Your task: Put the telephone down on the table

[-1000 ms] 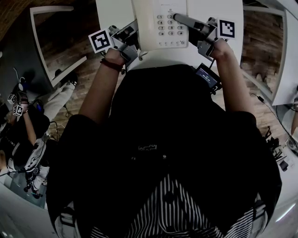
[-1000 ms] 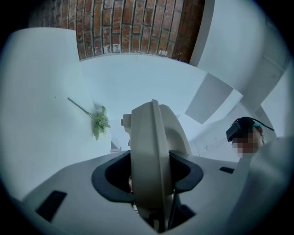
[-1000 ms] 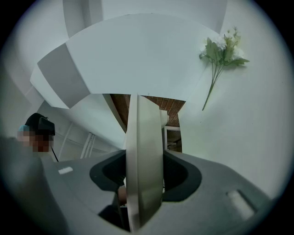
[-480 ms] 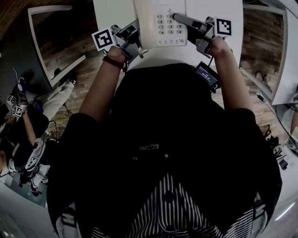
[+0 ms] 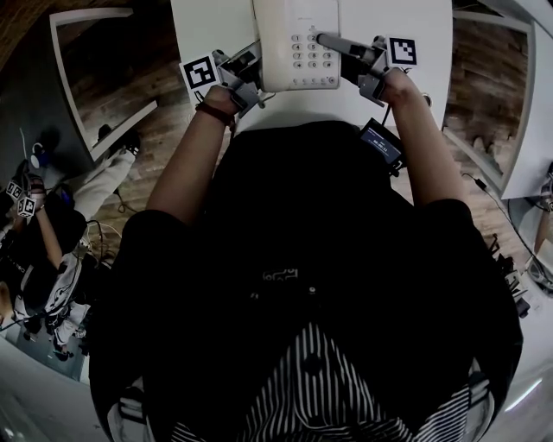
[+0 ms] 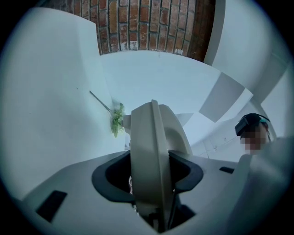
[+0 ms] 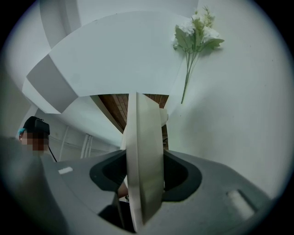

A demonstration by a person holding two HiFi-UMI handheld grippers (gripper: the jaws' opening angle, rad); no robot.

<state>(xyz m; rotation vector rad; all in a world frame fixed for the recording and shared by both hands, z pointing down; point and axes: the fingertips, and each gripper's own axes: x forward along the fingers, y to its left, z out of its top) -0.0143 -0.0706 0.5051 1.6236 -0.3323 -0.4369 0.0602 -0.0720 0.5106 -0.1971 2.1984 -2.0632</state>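
Note:
A white push-button telephone [image 5: 298, 43] hangs over the white table [image 5: 216, 26] at the top of the head view, keypad up. My left gripper [image 5: 257, 69] is shut on its left edge. On the right edge my right gripper [image 5: 335, 45] is shut too, with one finger lying across the keypad. In the left gripper view the telephone [image 6: 149, 151] stands edge-on between the jaws of the left gripper [image 6: 150, 183]. The right gripper view shows the same: the telephone [image 7: 143, 151] is clamped by the right gripper [image 7: 144, 183]. A gap shows between the telephone and the tabletop.
A sprig of white flowers [image 7: 196, 28] lies on the table beyond the telephone, also visible as flowers [image 6: 117, 120]. A small screen device [image 5: 382, 142] hangs by the person's right forearm. Other people [image 5: 43, 224] are at the left, over a brick-pattern floor, and white frames [image 5: 108, 129] stand there.
Both grippers have carried the telephone a little farther from the person, deeper over the table. The grip on both edges is unchanged.

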